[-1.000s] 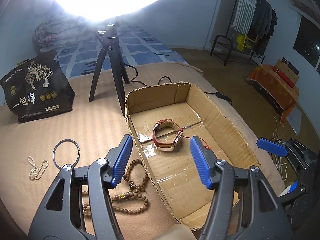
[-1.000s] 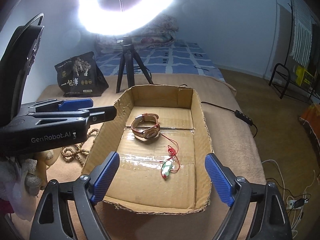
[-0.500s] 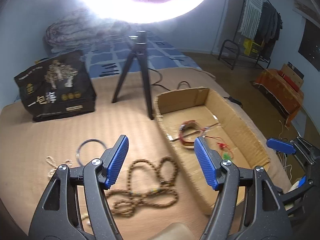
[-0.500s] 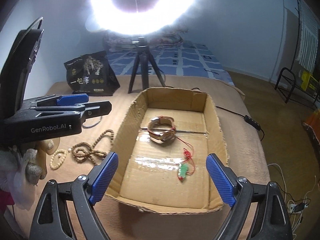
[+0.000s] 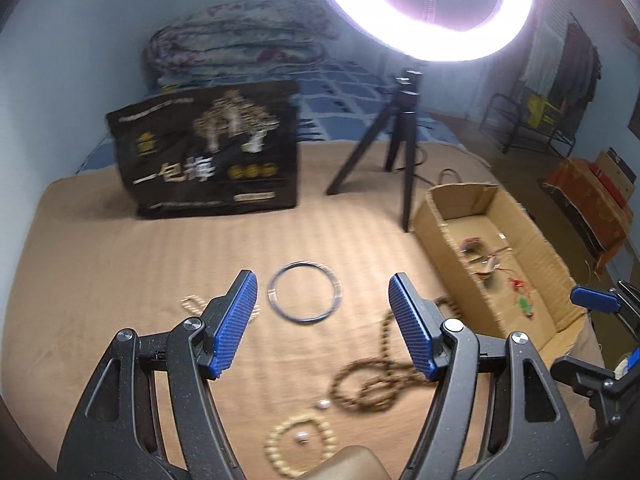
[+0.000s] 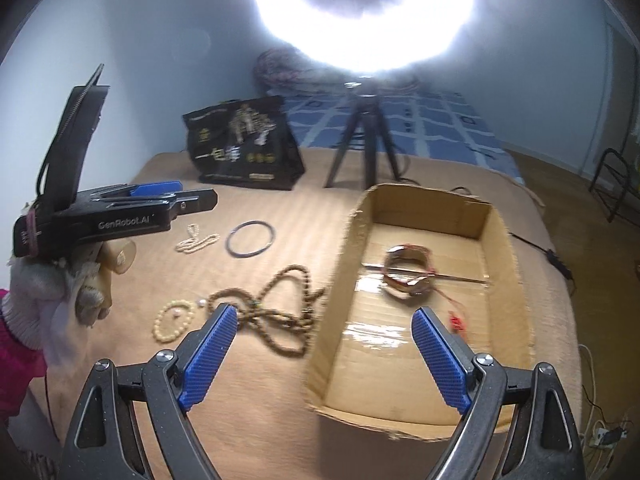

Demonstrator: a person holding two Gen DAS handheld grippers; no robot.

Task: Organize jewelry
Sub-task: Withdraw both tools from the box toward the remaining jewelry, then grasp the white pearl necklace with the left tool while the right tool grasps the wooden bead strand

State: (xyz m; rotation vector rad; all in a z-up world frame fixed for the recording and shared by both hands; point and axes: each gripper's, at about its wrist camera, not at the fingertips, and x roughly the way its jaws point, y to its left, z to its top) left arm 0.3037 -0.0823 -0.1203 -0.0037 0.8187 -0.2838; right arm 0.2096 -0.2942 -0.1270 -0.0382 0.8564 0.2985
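Both grippers' fingers (image 5: 236, 324) (image 6: 440, 364) gape wide, holding nothing

Black grippers with ribbed blue pads, white glove (image 6: 36, 292), magenta sleeve (image 6: 14, 364)

A ring light (image 5: 430, 8) is glaring from the top of a black tripod (image 5: 394, 136), which is standing on a tan bed cover (image 5: 120, 264) and washing out the pale blue wall (image 5: 100, 12) behind it. Behind the tripod a blue checked sheet (image 6: 440, 128) is stretching back to a rolled floral quilt (image 5: 236, 40) lying against the wall, and left of the tripod a black printed bag (image 5: 208, 152) is standing upright. Right of the tripod, past the bed's edge, a brown floor (image 6: 580, 208) is showing, with a black metal rack (image 5: 532, 120) and hanging clothes (image 5: 572, 68) sitting against the far wall.
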